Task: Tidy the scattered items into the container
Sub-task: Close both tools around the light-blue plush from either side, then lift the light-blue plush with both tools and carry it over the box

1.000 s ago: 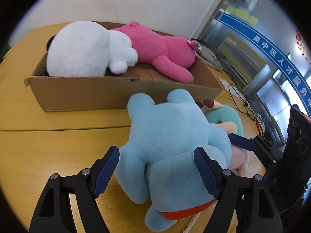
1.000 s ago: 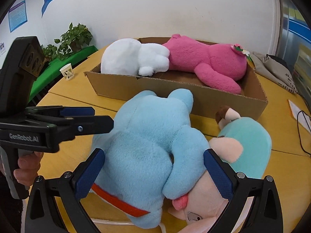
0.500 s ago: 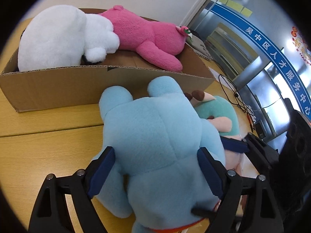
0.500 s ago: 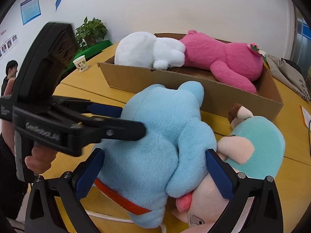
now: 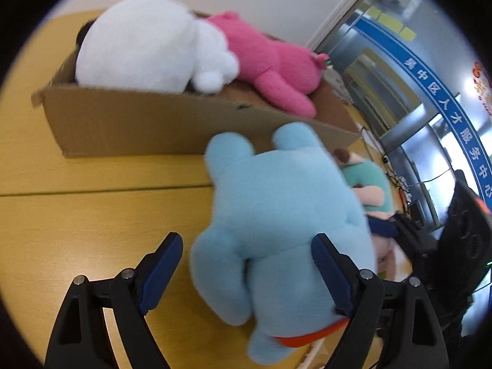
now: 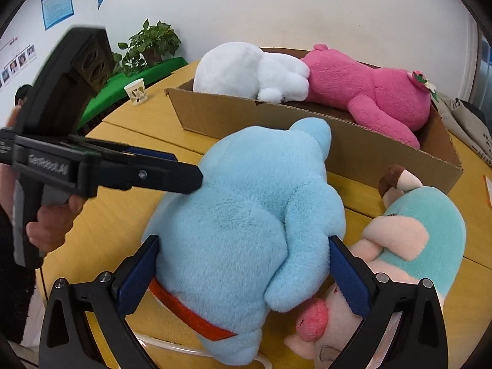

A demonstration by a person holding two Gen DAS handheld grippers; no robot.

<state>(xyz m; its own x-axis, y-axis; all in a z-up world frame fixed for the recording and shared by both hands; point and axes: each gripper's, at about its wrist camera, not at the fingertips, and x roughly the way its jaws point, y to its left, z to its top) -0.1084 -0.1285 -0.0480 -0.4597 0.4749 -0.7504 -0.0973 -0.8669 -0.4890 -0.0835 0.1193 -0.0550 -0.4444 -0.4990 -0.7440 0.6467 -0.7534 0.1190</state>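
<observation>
A light blue plush (image 5: 283,215) with a red band lies on the yellow table in front of a cardboard box (image 5: 153,129). The box holds a white plush (image 5: 144,43) and a pink plush (image 5: 270,61). A teal and pink pig plush (image 6: 415,240) lies right of the blue one. My left gripper (image 5: 246,264) is open with its right finger against the blue plush's back. My right gripper (image 6: 243,270) is wide open, its fingers on either side of the blue plush (image 6: 246,221). The left gripper also shows in the right wrist view (image 6: 172,172), at the plush's left side.
A paper cup (image 6: 136,90) and a potted plant (image 6: 147,46) on a green surface stand beyond the table's far left edge. A cloth bag (image 6: 461,120) lies right of the box (image 6: 338,144). Cables (image 5: 399,181) lie on the table near the glass wall.
My left gripper has shifted left, so the blue plush sits more to its right. My right gripper has come closer around the plush. The plush looks slightly raised and blurred.
</observation>
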